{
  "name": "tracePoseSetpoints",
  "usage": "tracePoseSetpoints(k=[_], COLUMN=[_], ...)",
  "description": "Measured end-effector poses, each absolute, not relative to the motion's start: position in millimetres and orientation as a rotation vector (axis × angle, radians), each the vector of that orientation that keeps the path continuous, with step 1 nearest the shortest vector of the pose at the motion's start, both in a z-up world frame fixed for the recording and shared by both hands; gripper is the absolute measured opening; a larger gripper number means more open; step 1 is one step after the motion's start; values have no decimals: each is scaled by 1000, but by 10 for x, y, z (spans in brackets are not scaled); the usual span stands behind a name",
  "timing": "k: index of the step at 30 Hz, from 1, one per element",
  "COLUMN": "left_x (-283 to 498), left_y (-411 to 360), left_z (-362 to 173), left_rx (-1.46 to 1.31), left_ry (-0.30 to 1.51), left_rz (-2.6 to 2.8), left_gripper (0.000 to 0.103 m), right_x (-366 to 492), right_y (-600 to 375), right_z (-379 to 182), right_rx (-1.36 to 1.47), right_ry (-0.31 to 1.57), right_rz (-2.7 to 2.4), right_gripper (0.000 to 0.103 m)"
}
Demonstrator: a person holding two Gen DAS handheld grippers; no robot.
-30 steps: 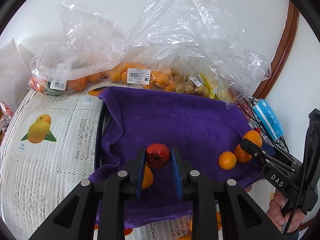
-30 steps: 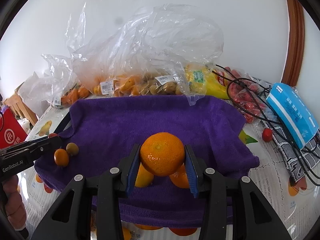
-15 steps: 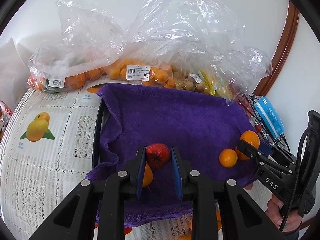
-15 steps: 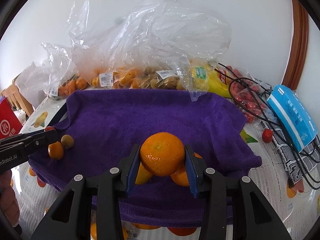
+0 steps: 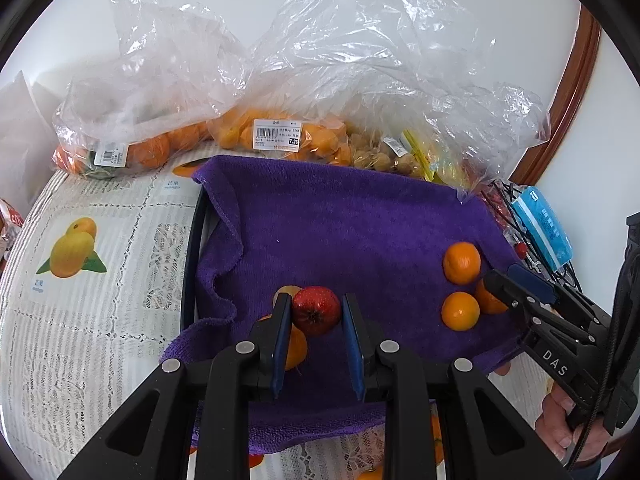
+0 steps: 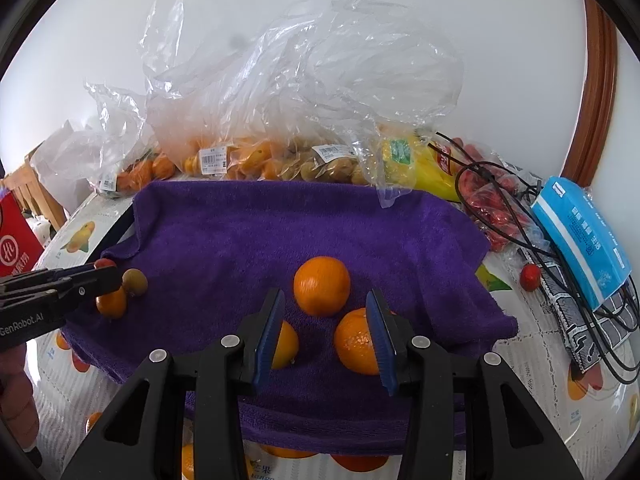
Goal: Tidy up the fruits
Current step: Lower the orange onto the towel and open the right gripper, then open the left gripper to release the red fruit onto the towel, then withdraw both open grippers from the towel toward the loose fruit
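A purple cloth (image 5: 340, 220) covers a black tray on the table. My left gripper (image 5: 316, 298) is shut on a small red fruit (image 5: 316, 311) just above the cloth's near left corner. A small orange fruit (image 5: 298, 346) and a pale one (image 5: 288, 291) lie behind its left finger. In the right wrist view, my right gripper (image 6: 325, 299) stands open. An orange (image 6: 322, 286) lies on the cloth (image 6: 280, 232) just ahead of its tips, touching neither pad. Two more oranges (image 6: 286, 344) (image 6: 356, 340) rest beside its fingers. The left gripper (image 6: 80, 284) shows at the left edge.
Clear plastic bags of oranges and small fruit (image 5: 280, 140) line the wall behind the cloth. A blue packet (image 6: 580, 240), black cables (image 6: 500, 184) and a loose red fruit (image 6: 530, 277) sit to the right. A red box (image 6: 14, 240) is at the far left.
The orange that sat between my right gripper's pads now lies on the cloth ahead of them. My left gripper still holds the red fruit in about the same place.
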State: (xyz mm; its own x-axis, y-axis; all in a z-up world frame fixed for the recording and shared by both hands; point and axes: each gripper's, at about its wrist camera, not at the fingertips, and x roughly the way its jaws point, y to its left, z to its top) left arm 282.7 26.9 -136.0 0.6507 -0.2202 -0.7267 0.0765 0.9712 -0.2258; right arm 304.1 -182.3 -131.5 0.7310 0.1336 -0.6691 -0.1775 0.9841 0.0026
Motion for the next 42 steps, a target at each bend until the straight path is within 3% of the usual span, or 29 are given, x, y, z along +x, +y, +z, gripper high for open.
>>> tracePoseSetpoints(k=[11, 15, 18, 34, 42], left_x=[2802, 2798, 2786, 2655, 2255], left_y=[213, 194, 197, 158, 79], left_z=[-1354, -1337, -1314, -1107, -1016], left_rx=[-159, -146, -145, -87, -50], left_ry=[837, 841, 835, 801, 743], left_rz=[-182, -184, -186, -147, -172], left_gripper=[24, 39, 41, 55, 56], right_x=[3000, 2997, 2992, 2785, 2430], right_y=[-1882, -1903, -1915, -1883, -1977], right_z=[-1231, -1234, -1229, -982, -861], right_rx=[-36, -24, -13, -14, -1], right_ry=[699, 703, 702, 678, 658], right_rz=[164, 163, 164, 122, 114], right_gripper=[43, 43, 43, 83, 84])
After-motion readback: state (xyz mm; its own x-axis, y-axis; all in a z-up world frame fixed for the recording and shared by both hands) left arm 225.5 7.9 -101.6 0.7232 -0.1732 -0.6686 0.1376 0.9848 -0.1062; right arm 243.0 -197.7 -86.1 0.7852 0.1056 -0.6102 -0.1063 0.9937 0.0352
